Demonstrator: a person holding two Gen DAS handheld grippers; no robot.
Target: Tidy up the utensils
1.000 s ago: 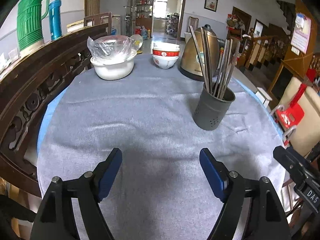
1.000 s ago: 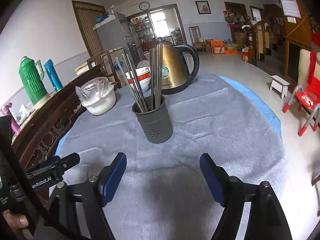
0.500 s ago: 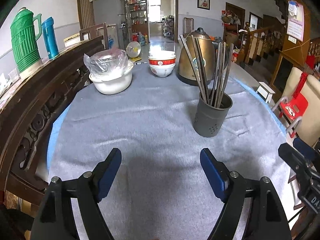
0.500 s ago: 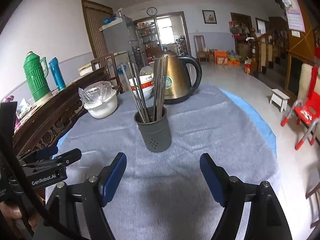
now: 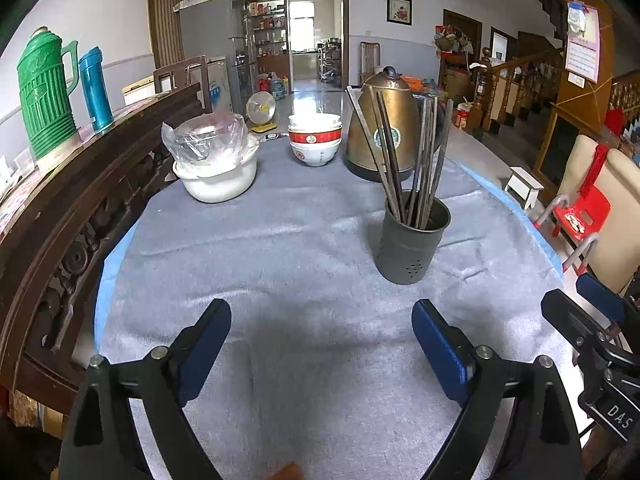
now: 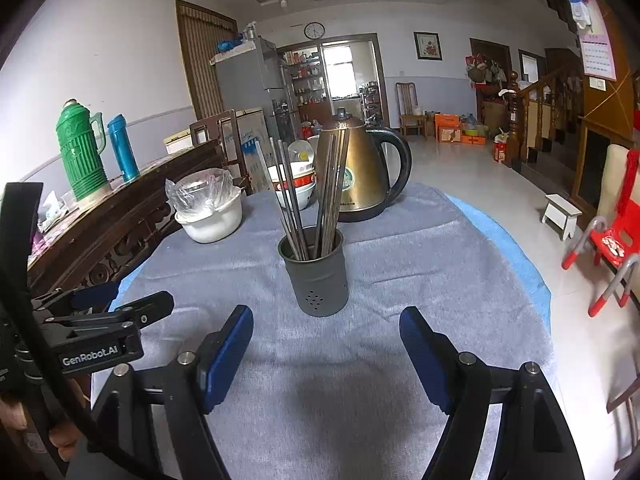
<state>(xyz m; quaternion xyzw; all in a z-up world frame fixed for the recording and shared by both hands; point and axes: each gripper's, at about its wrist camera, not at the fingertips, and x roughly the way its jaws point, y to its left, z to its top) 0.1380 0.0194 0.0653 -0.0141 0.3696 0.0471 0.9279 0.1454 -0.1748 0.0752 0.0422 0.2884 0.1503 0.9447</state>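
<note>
My left gripper (image 5: 321,344) had just been opening w/ nothing between its fingers, my right gripper (image 6: 326,354) spread & empty too, holder (image 6: 317,274) w/ upright chopsticks (image 6: 310,196) on desk (image 6: 400,280) straight ahead, nearer my right.

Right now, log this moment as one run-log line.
left gripper: open, just widened, empty | right gripper: open, empty | chopsticks: upright in grey holder | grey cloth: no loose utensils

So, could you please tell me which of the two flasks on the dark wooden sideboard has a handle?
The ribbed green flask has the side handle; the slimmer blue flask beside it has none.
</note>
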